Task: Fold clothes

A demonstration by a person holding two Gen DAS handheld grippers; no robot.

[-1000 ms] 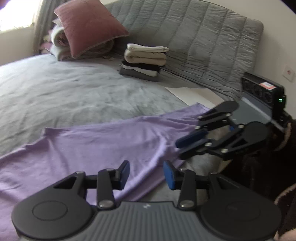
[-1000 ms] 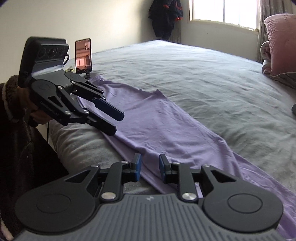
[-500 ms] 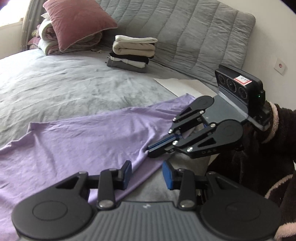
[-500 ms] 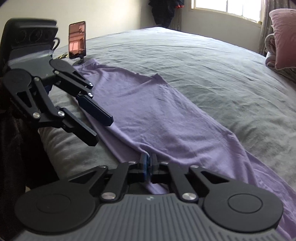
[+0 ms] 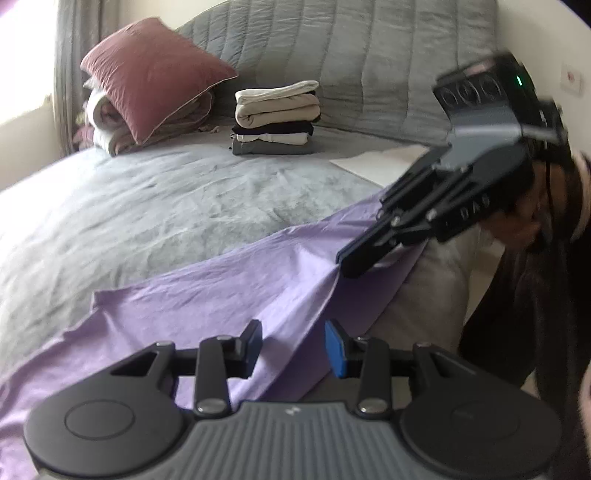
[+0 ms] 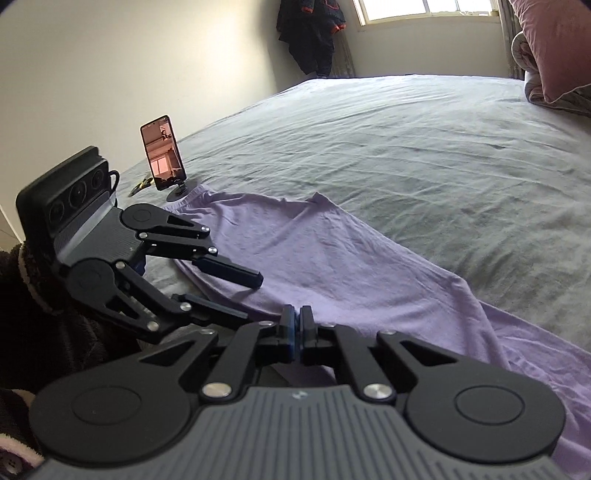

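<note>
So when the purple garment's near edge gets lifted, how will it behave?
Probably floppy: the thin purple cotton-like garment lies limp and wrinkled on the grey bedspread, tenting where the right tongs pinch its edge. Likely light, since one pinch raises a ridge. The unheld part near the open left tongs would likely sag.

Daylight enters from a window [image 6: 424, 9] at the upper edge of the right wrist view and from an overexposed, blown-out patch at the upper left of the left wrist view; overall illumination is soft and moderately bright, with only faint shadows. Both views show strong fisheye curvature, with dark vignetted corners. In the left wrist view the right gripper [image 5: 345, 264] at centre right is motion-blurred and the whole frame is slightly soft, while the right wrist view is sharp.
</note>
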